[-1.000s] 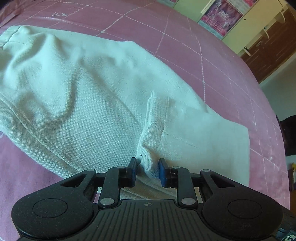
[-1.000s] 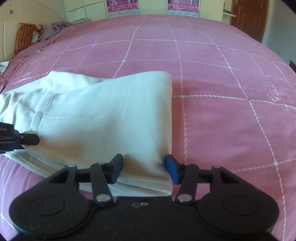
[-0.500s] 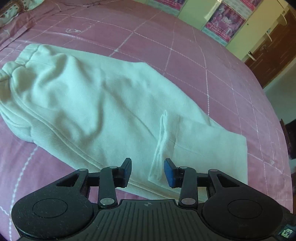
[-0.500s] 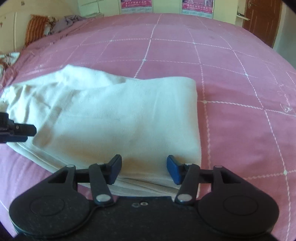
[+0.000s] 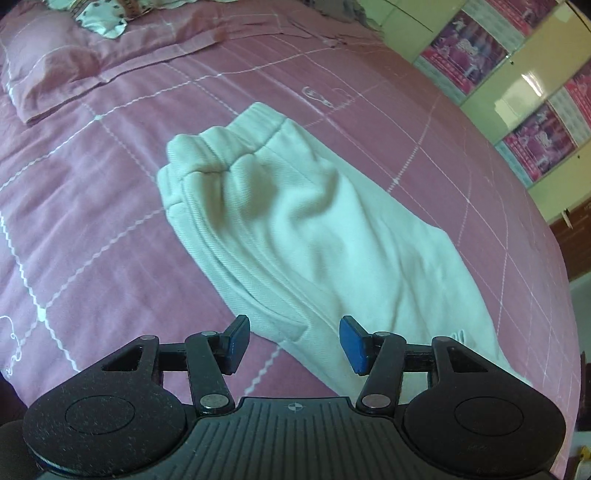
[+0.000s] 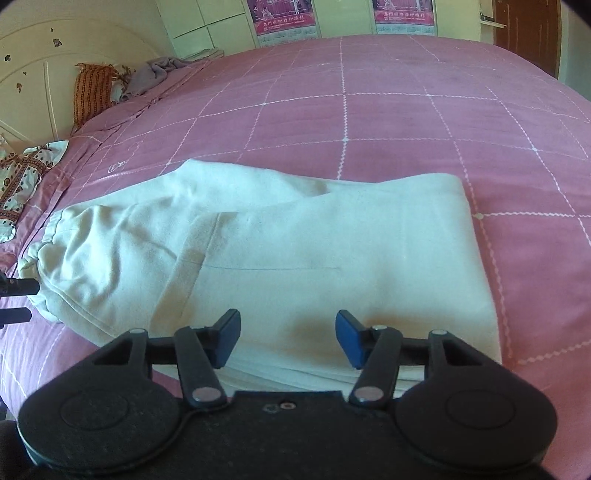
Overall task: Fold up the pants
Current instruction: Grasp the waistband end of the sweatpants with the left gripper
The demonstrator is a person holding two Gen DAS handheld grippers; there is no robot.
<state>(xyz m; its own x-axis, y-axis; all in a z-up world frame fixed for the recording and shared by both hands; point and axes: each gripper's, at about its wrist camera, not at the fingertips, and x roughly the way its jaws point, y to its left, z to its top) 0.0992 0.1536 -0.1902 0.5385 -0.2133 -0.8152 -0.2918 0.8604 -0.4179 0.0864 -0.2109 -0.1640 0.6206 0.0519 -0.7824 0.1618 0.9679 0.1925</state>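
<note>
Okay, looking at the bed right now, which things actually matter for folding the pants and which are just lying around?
Part of the job:
- pants, cream, lying on the bedspread
- left gripper, open
- right gripper, open

Just lying about:
- pink pillow
- orange patterned cushion
- grey cloth
- wall posters

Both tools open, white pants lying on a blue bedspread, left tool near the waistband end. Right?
Not quite: the bedspread is pink with a white grid, not blue, as the right wrist view shows. The rest holds: pants white, left tool and right tool open.
</note>
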